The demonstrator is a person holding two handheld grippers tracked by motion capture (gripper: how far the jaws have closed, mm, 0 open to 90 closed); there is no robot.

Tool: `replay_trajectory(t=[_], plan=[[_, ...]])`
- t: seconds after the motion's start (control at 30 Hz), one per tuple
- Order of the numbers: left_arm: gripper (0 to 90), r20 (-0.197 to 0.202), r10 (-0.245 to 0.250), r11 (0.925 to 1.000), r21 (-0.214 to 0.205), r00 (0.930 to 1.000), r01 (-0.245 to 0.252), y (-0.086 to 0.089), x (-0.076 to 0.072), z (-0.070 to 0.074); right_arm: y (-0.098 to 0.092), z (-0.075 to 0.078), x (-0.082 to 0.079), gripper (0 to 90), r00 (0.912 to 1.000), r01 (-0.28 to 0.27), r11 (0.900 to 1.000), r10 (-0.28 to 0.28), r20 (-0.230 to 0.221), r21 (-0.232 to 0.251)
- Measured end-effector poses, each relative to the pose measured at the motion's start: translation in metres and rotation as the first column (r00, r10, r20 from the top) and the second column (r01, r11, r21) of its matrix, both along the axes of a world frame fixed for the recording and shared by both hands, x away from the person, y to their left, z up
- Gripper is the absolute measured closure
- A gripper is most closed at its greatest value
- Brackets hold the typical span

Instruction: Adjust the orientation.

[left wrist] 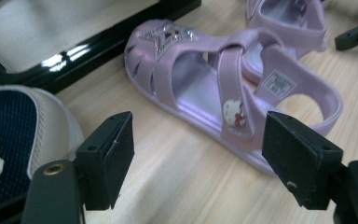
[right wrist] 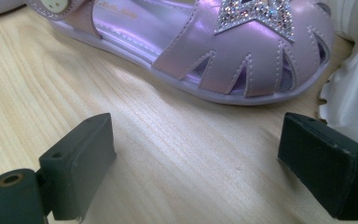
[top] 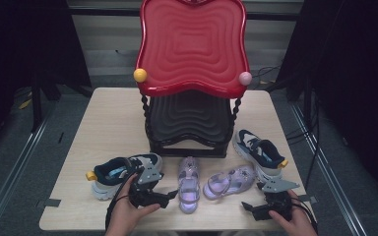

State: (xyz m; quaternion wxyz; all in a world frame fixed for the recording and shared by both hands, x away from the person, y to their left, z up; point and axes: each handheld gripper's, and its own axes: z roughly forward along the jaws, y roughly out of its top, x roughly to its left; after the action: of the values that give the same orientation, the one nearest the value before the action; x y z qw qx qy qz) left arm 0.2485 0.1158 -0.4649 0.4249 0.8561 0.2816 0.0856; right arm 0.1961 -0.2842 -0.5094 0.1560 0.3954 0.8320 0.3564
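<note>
Two lilac sandals lie at the table's front: one [top: 188, 184] toe-away, the other [top: 229, 181] angled to its right. My left gripper [top: 171, 194] is open beside the first sandal [left wrist: 191, 74], its jaws wide apart just short of the sandal's side, holding nothing. My right gripper [top: 247, 206] is open too, low over bare wood just in front of the second sandal [right wrist: 214, 46] with its glittery toe. A navy-and-white sneaker [top: 118, 172] rests by the left hand, and its mate [top: 260, 150] lies at the right.
A two-tier rack stands mid-table, with a red top shelf [top: 192, 44] and a black lower shelf [top: 189, 118]. Its glossy black base [left wrist: 98, 42] runs close behind the sandals. The wooden table [top: 113, 118] has bare room at the left and back. Dark floor and cables surround it.
</note>
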Motion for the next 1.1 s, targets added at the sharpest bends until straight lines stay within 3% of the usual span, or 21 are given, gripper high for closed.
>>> replay_trajectory(t=[0.23, 0.33, 0.43, 0.9, 1.1], plan=[[24.9, -0.009, 0.019, 0.9996, -0.02, 0.9998, -0.02, -0.001, 0.004, 0.004, 0.0, 0.0, 0.0, 9.8, 1.0, 0.0, 1.0, 0.0, 0.0, -0.001], [24.8, 0.005, 0.008, 1.0, -0.003, 1.0, -0.008, -0.003, 0.006, 0.006, 0.0, 0.0, 0.0, 9.8, 1.0, 0.0, 1.0, 0.0, 0.0, 0.0], [24.8, -0.008, 0.01, 0.9998, -0.019, 0.9999, -0.01, -0.005, 0.008, 0.006, 0.0, 0.0, 0.0, 9.8, 1.0, 0.0, 1.0, 0.0, 0.0, 0.0], [24.8, 0.008, -0.001, 0.9978, -0.066, 1.0, 0.002, -0.023, 0.011, 0.01, 0.0, 0.0, 0.0, 9.8, 1.0, 0.0, 1.0, 0.0, 0.0, 0.0], [24.9, -0.004, -0.011, 0.9994, -0.032, 0.9999, 0.011, -0.03, 0.011, 0.004, 0.0, 0.0, 0.0, 9.8, 1.0, 0.001, 1.0, -0.001, 0.0, 0.0]])
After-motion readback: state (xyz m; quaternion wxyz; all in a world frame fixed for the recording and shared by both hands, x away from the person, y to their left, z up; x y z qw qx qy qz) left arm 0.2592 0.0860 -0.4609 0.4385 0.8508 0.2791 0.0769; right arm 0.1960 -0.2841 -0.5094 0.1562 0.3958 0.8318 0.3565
